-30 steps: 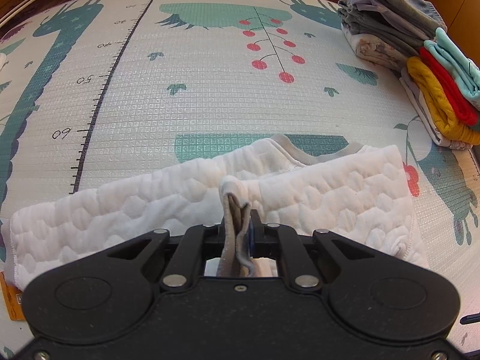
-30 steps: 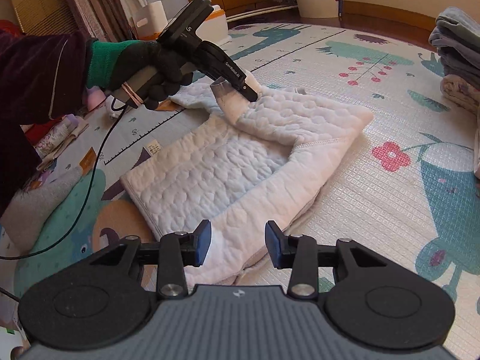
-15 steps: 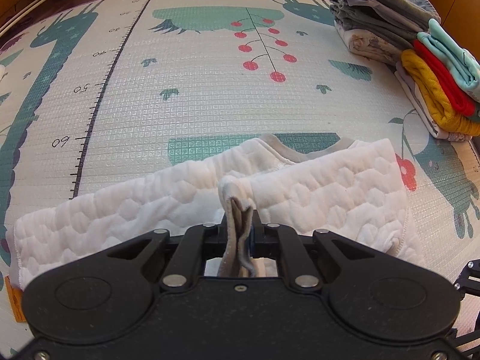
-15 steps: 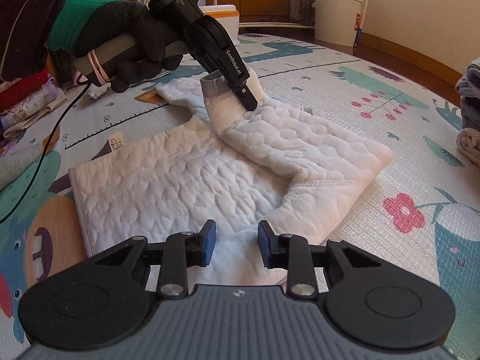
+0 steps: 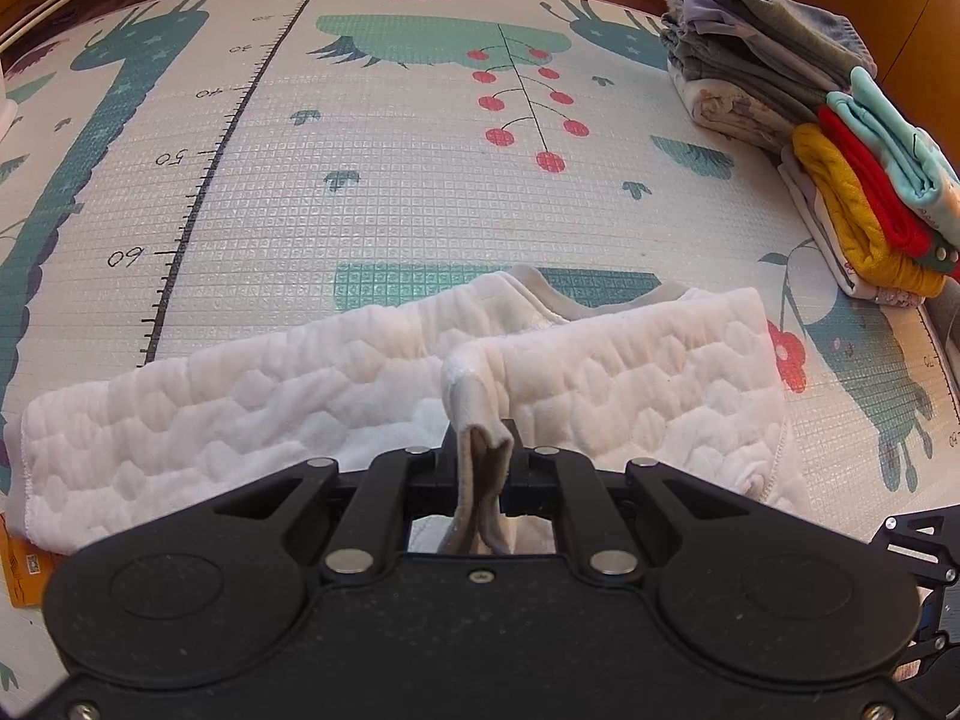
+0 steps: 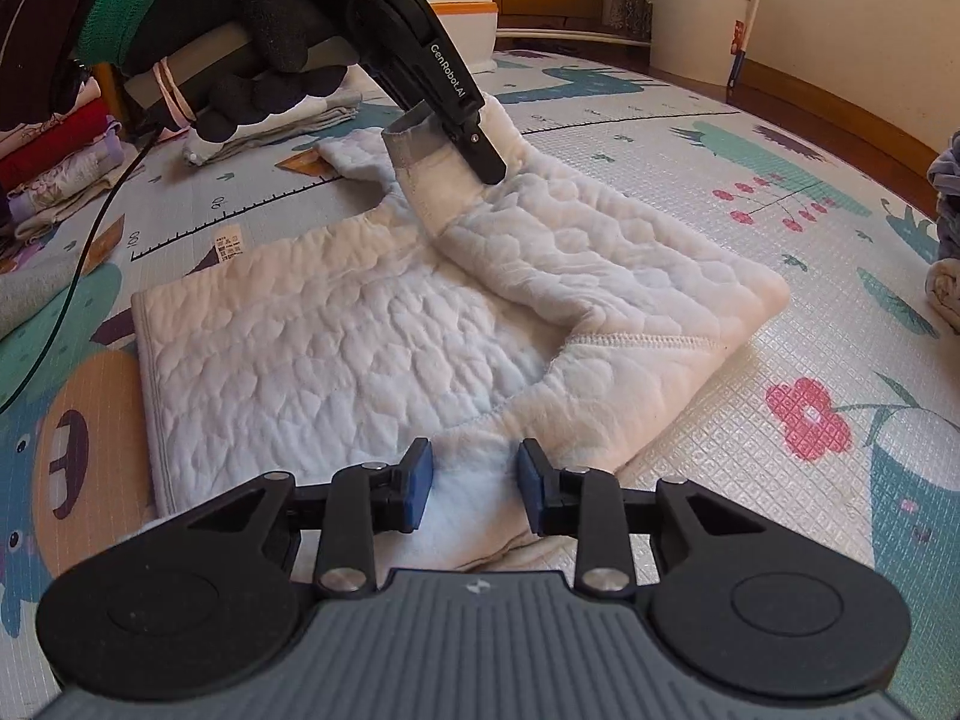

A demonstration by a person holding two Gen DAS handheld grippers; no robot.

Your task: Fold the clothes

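Note:
A white quilted top (image 6: 336, 348) lies flat on the play mat (image 6: 810, 324), one sleeve folded across its chest. My left gripper (image 5: 483, 450) is shut on that sleeve's grey cuff (image 5: 477, 462); in the right wrist view the same gripper (image 6: 486, 165) holds the cuff (image 6: 417, 144) a little above the top, gripped by a black-gloved hand (image 6: 258, 42). My right gripper (image 6: 474, 480) is open, its blue pads (image 6: 420, 483) either side of the top's near lower edge, not closed on it.
Folded clothes stand stacked at the mat's right side: a grey pile (image 5: 756, 66) and a yellow, red and mint pile (image 5: 870, 192). More folded clothes (image 6: 66, 162) sit at the far left in the right wrist view. A white bucket (image 6: 699, 6) stands beyond the mat.
My right gripper has moved in over the top's near edge, its jaws narrowing somewhat. The left gripper stays shut on the cuff, carrying the sleeve slightly further across the top.

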